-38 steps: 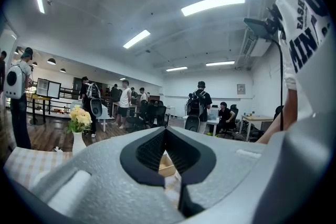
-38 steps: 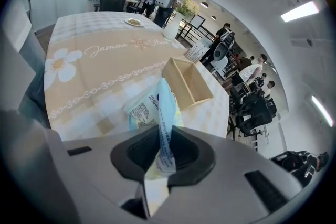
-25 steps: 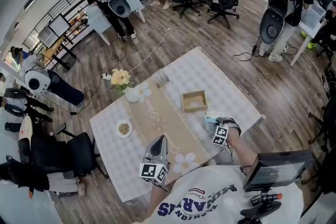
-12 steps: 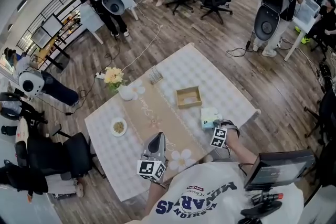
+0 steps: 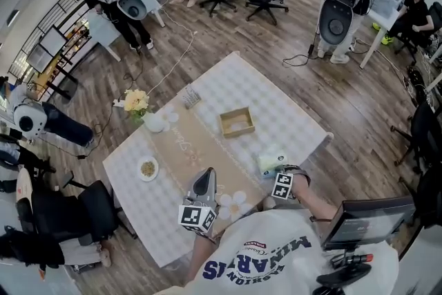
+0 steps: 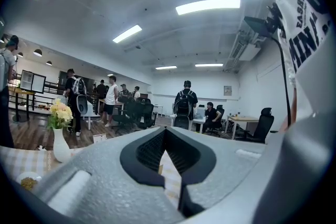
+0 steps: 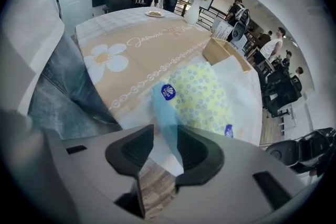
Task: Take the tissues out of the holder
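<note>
The tissue pack (image 5: 271,162), yellow-green with a blue end, lies on the table near its right edge. It is outside the wooden holder (image 5: 223,125), which stands further in on the table. My right gripper (image 5: 277,172) points steeply down at the pack. Its jaws have just been opening. In the right gripper view the pack (image 7: 202,99) has its blue end between the spread jaws of that gripper (image 7: 165,136), and the pads no longer squeeze it. The holder (image 7: 223,52) sits beyond the pack. My left gripper (image 5: 205,176) hovers over the beige runner, shut and empty (image 6: 165,131).
A beige flowered runner (image 5: 190,145) crosses the checked table. A vase of yellow flowers (image 5: 141,109), a small dish (image 5: 147,168) and a card rack (image 5: 191,97) stand on the far side. People, office chairs and desks surround the table. A monitor (image 5: 362,221) is at my right.
The right gripper brought the tissue pack down near the table's right edge and its jaws spread apart around it. The left gripper shifted only slightly.
</note>
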`<state>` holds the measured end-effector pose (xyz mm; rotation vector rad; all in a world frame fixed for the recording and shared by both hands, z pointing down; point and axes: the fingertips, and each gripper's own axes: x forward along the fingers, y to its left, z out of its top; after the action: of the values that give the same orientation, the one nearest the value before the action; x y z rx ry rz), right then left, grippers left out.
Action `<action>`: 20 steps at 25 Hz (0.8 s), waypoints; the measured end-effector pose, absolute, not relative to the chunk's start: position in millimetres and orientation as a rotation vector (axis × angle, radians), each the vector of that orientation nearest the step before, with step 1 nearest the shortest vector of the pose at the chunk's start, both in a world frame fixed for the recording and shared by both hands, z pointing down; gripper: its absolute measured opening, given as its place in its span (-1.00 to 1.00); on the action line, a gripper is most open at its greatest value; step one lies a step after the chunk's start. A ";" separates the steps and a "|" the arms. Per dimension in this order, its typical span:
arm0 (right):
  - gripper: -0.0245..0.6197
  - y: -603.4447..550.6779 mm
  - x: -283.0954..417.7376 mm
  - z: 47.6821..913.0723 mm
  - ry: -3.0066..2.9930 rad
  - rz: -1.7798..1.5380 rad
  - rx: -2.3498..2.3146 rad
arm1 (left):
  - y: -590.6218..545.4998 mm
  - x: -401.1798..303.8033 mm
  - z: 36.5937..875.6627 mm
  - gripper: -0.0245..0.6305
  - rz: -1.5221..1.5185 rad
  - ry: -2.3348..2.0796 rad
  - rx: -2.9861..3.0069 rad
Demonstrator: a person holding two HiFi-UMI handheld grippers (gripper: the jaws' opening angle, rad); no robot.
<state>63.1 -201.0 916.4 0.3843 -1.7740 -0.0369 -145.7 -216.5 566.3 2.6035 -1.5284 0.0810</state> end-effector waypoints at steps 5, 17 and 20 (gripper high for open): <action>-0.48 -173.8 65.3 933.6 -1.746 0.025 0.305 | -212.0 -145.9 568.6 -0.92 0.088 -1.514 2.603; -0.48 -153.4 55.8 944.3 -1.723 0.033 0.227 | -205.2 -155.9 568.7 -0.92 0.087 -1.531 2.593; -0.48 -161.8 54.0 946.0 -1.718 0.022 0.235 | -203.5 -158.4 567.3 -0.92 0.086 -1.542 2.591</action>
<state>54.0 -161.8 946.0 0.2349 -1.7179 0.0218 -158.4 -203.5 567.3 2.5906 -1.5424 0.0862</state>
